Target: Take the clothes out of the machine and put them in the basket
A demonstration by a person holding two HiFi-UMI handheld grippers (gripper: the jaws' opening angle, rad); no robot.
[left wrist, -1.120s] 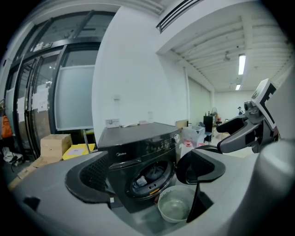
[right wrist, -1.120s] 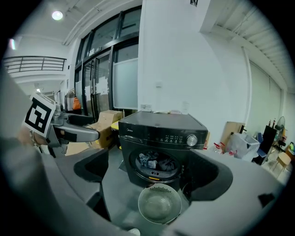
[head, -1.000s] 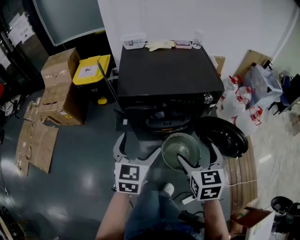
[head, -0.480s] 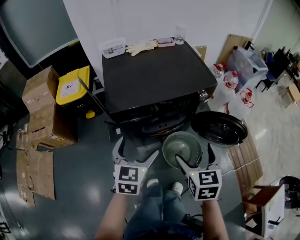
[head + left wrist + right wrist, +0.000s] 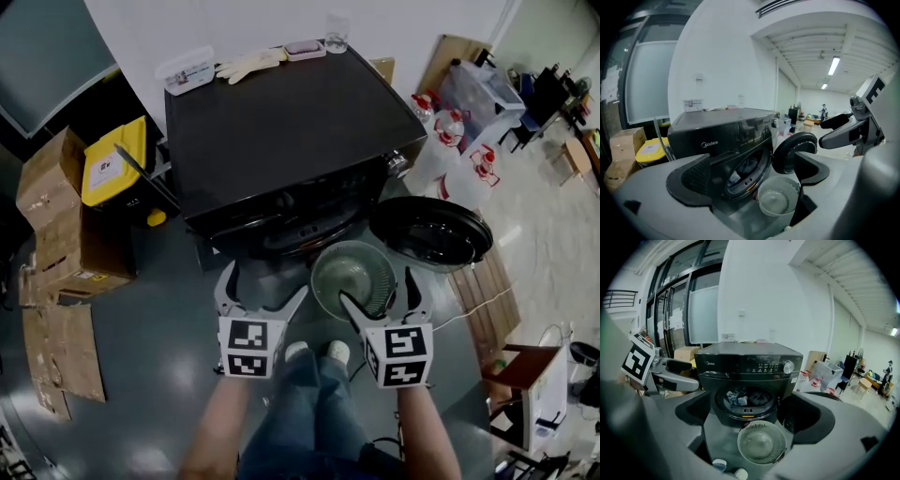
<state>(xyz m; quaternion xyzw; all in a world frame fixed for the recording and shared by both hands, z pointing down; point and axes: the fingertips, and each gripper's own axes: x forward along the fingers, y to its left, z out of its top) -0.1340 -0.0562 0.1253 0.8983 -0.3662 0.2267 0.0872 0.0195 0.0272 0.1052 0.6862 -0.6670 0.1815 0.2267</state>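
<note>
Approaching the drum; nothing pulled out yet. Left tongs [image 5: 262,286] and right tongs [image 5: 377,291] are both spread wide with nothing between the jaws. They hang side by side above the floor, short of the machine [image 5: 291,122]. The door [image 5: 431,230] is swung fully open to the right. Clothes [image 5: 743,398] are inside the drum, bunched toward the left of the opening. The basket [image 5: 370,267] sits on the floor right below the opening and looks empty.

Next move, my read: send one pair of tongs down and forward over the basket into the drum mouth. Close on the bunched fabric, drag it clear of the door lip, then release over the basket. The right tongs are nearer the basket line.

Versus a second ago: the machine top fills more of the head view and sits further left. The cardboard boxes are pushed toward the left edge. Jaw spread is unchanged, and the basket is in the same spot.
</note>
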